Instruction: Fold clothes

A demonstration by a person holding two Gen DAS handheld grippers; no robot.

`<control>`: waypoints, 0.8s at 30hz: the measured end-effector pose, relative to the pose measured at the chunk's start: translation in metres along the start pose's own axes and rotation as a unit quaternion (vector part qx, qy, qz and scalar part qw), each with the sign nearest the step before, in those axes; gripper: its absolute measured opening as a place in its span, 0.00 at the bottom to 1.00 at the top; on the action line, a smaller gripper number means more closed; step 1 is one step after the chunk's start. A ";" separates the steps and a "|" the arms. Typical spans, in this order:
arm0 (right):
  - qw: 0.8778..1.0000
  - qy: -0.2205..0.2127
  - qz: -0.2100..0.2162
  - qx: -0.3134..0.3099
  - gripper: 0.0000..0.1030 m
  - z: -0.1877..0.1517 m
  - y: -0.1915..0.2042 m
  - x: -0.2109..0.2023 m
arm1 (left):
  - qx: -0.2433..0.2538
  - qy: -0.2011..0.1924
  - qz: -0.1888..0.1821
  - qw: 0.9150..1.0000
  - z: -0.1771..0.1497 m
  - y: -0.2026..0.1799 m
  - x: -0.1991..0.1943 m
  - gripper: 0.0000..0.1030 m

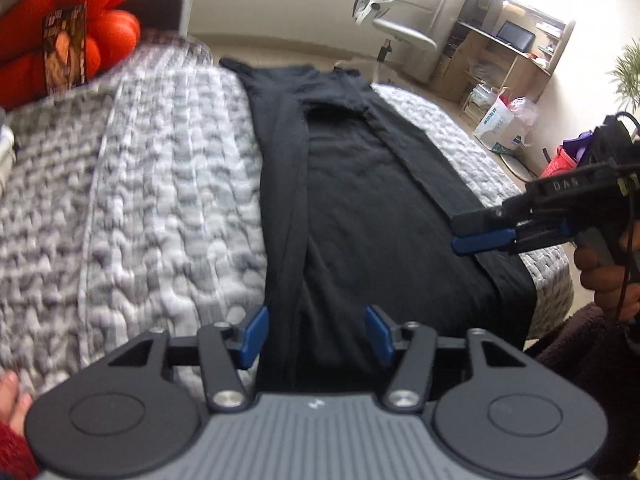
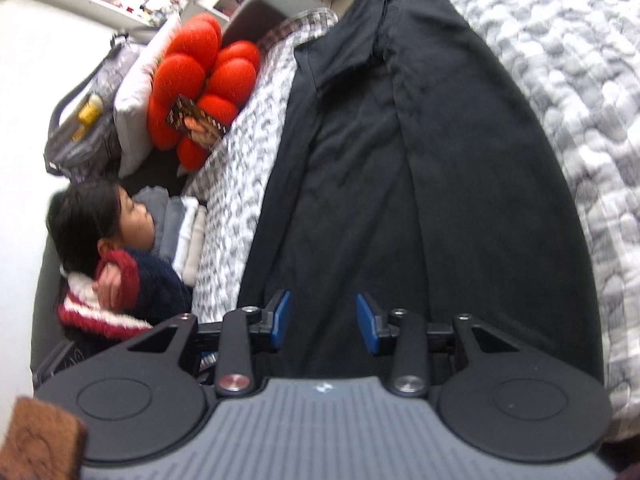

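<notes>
A black garment [image 1: 360, 200] is lying lengthwise on the quilt [image 1: 160, 200], its side panels already turned in over the middle so it is forming a long narrow strip, probably to ready it for folding end to end. The left gripper [image 1: 318, 334] is hanging over the near end with its blue pads well apart; the cloth is passing beneath the gap and nothing is pinched. The right gripper [image 2: 324, 322] is sitting over the same near end, its pads about half apart and likewise clamping nothing in its own view; seen from the left wrist its fingers [image 1: 484, 240] are lying close to the garment's right edge, though whether they are touching cloth is hard to tell. Both tools are pointing down along the strip, which suits taking its two near corners together. An orange cushion [image 2: 200, 80] is leaning at the head of the bed with a card [image 2: 196, 126] against it. A white bag [image 1: 500, 124] is standing on the floor by the shelves [image 1: 516, 56]; its contents are too blurred to name. A person [image 2: 120, 248] is sitting beside the bed next to stacked folded cloth [image 2: 184, 236].
</notes>
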State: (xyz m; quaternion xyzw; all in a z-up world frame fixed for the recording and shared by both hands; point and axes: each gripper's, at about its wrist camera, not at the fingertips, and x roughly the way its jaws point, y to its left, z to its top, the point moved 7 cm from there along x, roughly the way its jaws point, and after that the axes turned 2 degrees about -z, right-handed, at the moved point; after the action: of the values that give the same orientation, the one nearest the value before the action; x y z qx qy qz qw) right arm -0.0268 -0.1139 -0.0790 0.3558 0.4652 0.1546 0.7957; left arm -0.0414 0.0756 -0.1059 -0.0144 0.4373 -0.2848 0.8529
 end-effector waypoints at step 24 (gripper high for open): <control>0.994 0.091 0.010 -0.055 0.40 -0.038 0.022 0.037 | 0.046 0.085 0.036 0.995 -0.031 -0.012 0.001 0.03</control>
State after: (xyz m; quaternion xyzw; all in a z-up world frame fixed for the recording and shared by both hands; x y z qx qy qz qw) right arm -0.0376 -0.0613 -0.0992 0.3004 0.5228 0.2195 0.7670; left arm -0.0701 0.0718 -0.1222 0.0651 0.4943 -0.2744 0.8222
